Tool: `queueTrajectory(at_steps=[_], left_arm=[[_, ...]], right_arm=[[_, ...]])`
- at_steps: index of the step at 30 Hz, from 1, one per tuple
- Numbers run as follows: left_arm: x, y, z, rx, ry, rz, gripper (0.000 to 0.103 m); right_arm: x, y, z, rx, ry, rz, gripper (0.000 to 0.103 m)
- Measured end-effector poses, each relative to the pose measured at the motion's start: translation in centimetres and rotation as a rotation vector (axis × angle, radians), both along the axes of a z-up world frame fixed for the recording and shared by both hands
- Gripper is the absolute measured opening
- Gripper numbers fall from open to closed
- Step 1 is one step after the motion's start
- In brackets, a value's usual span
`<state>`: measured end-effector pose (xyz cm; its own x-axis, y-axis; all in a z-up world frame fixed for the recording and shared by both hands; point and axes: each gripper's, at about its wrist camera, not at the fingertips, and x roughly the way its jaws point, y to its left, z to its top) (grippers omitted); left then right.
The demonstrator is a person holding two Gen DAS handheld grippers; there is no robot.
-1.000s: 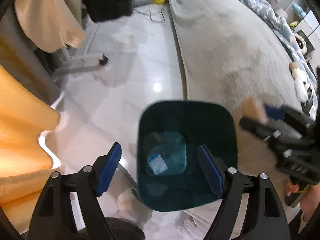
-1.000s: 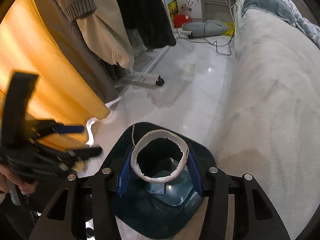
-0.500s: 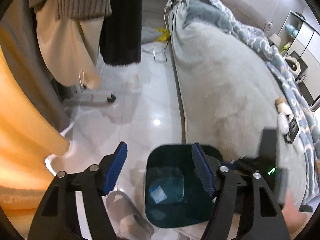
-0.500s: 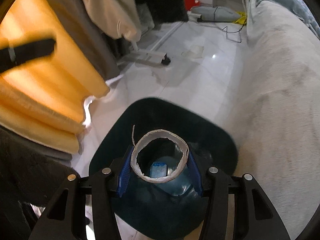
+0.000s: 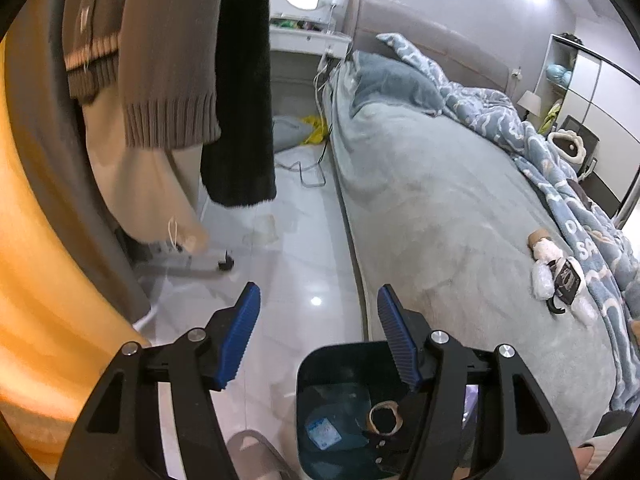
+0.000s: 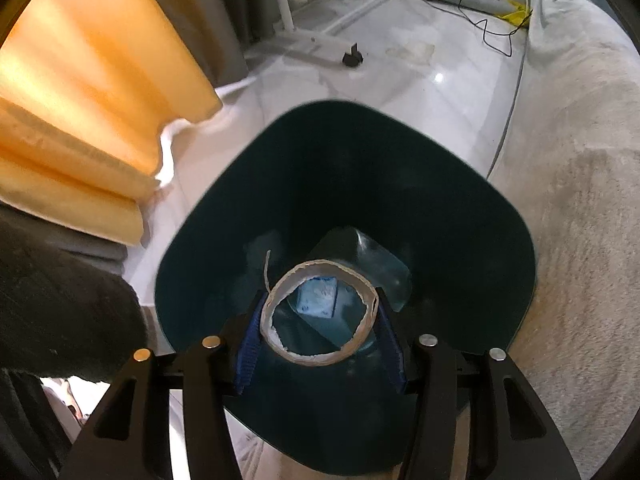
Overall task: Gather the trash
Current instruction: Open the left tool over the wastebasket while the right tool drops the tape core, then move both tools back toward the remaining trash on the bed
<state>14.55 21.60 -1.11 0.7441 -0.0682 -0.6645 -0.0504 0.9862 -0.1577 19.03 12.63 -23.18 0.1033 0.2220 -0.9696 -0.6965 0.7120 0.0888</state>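
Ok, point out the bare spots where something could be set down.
Free: the white floor between the hanging clothes and the bed, and the bed's grey near side. Crowded: the bed's far edge with quilt and small trash, and the bin.

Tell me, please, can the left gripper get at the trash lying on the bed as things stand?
Probably yes: the left gripper holds nothing, and open blanket lies between it and the trash.
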Motion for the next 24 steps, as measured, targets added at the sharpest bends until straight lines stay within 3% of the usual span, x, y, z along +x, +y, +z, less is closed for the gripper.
queueTrajectory(at_steps=[2, 4, 11, 24], left_arm=[[-0.2, -0.1, 0.6, 0.002, -0.024, -0.008, 0.064], [-0.3, -0.4, 1.3, -0.003, -0.053, -0.021, 0.064], [-1.1, -2.2, 3.6, 0.03, -0.156, -0.056, 0.066], [-0.2, -6.6, 5.7, 0.028, -0.205, -0.108, 0.071]], right_arm=[[0.0, 0.0, 0.1, -0.001, -0.009, -0.003, 0.071], [0.1, -0.3, 0.6, 0.016, -0.015, -0.015, 0.072], [0.2, -0.8, 3.0, 0.074, -0.047, -0.019, 0.074], [0.0, -3.8, 10.0, 0.186, -0.214, -0.031, 0.074]])
